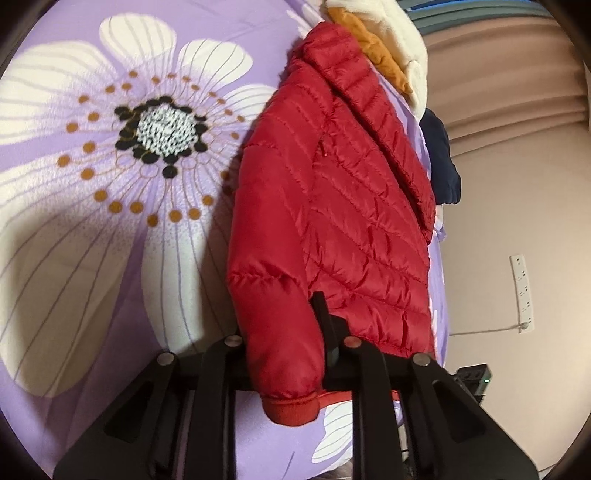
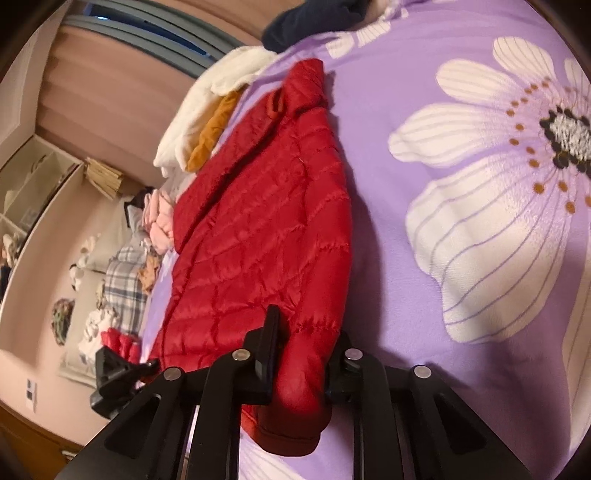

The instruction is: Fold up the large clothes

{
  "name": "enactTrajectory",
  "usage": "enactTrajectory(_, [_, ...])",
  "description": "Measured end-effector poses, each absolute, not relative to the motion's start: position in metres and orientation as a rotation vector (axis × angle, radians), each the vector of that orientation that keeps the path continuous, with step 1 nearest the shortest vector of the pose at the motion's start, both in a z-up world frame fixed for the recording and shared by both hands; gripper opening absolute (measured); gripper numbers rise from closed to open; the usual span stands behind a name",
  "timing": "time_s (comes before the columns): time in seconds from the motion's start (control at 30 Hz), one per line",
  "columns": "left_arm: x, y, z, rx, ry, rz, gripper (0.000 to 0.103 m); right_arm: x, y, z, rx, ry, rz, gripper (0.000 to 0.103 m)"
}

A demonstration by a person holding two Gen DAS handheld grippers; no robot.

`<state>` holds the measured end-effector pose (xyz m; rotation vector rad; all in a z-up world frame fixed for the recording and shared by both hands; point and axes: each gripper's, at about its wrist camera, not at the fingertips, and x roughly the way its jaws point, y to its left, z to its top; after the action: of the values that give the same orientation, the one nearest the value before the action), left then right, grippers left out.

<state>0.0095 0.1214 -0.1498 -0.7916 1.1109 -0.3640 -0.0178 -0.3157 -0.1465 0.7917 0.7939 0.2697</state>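
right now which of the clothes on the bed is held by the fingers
The red puffer jacket, spread on the purple floral bedspread. The left gripper and right gripper each clamp a sleeve. The cream fleece, mustard garment and navy garment lie untouched.

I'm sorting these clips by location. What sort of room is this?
Most likely a bedroom at home. A red puffer jacket lies on a bed with a purple floral bedsheet, more clothes are piled beside it, and open shelves stand against the wall. Both grippers grip the jacket's sleeves.
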Motion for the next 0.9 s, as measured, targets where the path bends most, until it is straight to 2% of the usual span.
enactTrajectory(0.53, [-0.009, 0.126, -0.094, -0.738, 0.901, -0.476, 0.015, -0.031, -0.3, -0.095, 0.699, 0.665, 0.353, 0.017])
enactTrajectory(0.9, [-0.032, 0.126, -0.07, -0.716, 0.836, -0.55, 0.015, -0.042, -0.299, -0.072, 0.684, 0.6, 0.433, 0.017])
